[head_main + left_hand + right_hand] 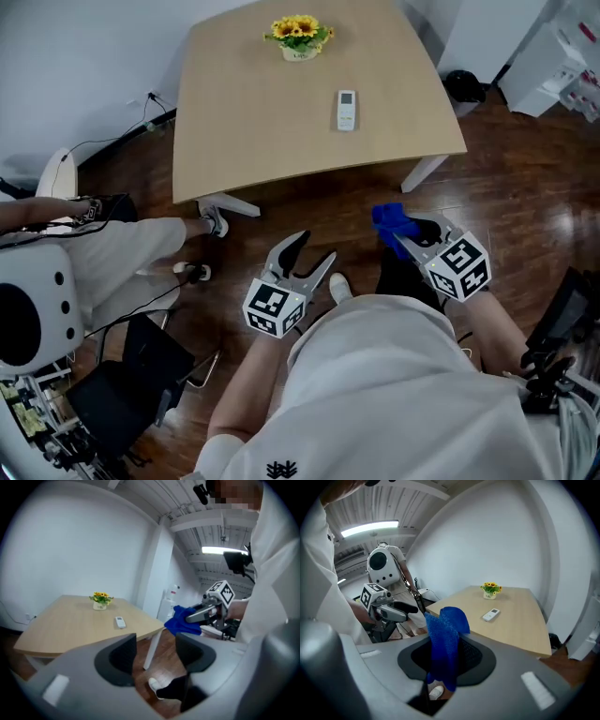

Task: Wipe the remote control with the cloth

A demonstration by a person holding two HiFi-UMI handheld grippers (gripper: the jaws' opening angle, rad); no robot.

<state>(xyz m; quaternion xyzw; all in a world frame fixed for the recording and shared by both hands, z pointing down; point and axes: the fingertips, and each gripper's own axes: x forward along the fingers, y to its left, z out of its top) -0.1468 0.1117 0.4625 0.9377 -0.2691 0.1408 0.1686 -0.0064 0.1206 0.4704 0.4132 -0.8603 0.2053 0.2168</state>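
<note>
Two tongs are held over the brown wooden floor, well short of the pale wooden desk (pixel 253 112).

In the head view, the slim white remote control (pixel 346 110) lies flat on the desk, right of its middle and nearer the right edge. It is well apart from the small pot of yellow flowers (pixel 299 37) at the far edge. The left tongs (pixel 314 248) are spread; the right tongs (pixel 405 234) pinch the crumpled blue cloth (pixel 386 218).

The left gripper view shows what the head view cannot: nothing sits between its spread jaws.

Only the right gripper view shows the pinch itself, a bunched fold with loose ends above and below. I judge that the fold could slip out under rubbing. An unsteadied wipe could also skid the light remote toward the desk's edge.
</note>
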